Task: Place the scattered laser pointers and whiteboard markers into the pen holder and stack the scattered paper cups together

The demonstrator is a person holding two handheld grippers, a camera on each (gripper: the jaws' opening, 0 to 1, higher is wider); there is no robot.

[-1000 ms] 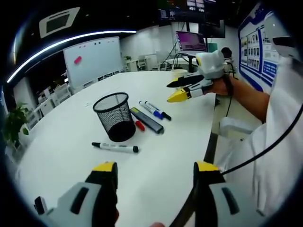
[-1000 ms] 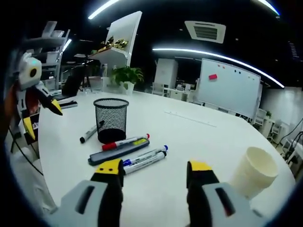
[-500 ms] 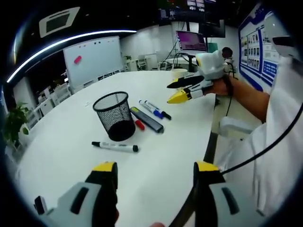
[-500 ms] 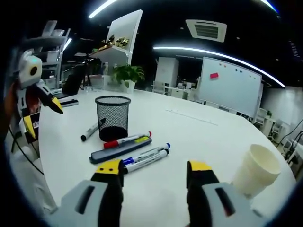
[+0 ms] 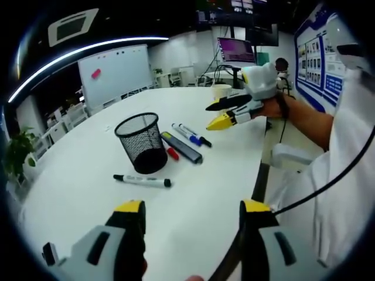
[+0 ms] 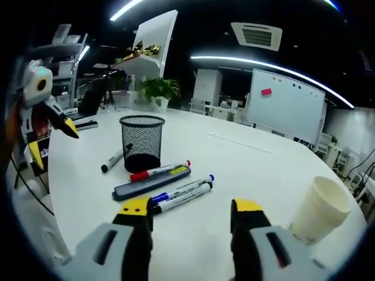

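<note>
White and round, the table (image 6: 246, 170) stood in an office with a whiteboard (image 6: 285, 107) behind. On it stood one black mesh pen holder (image 6: 142, 142); whether anything lay inside could not be told. Five pens and pointers lay scattered: a black-capped marker (image 6: 113, 160) touching the holder's base, a red-capped marker (image 6: 159, 171) just beside a flat dark laser pointer (image 6: 151, 183), and two blue-capped markers (image 6: 186, 194) side by side nearer the right gripper (image 6: 190, 208). One paper cup (image 6: 318, 209) stood upright, well apart from them. Both grippers hovered above the table, the right gripper and the left gripper (image 5: 192, 206) alike, jaws spread, grasping nothing.
</note>
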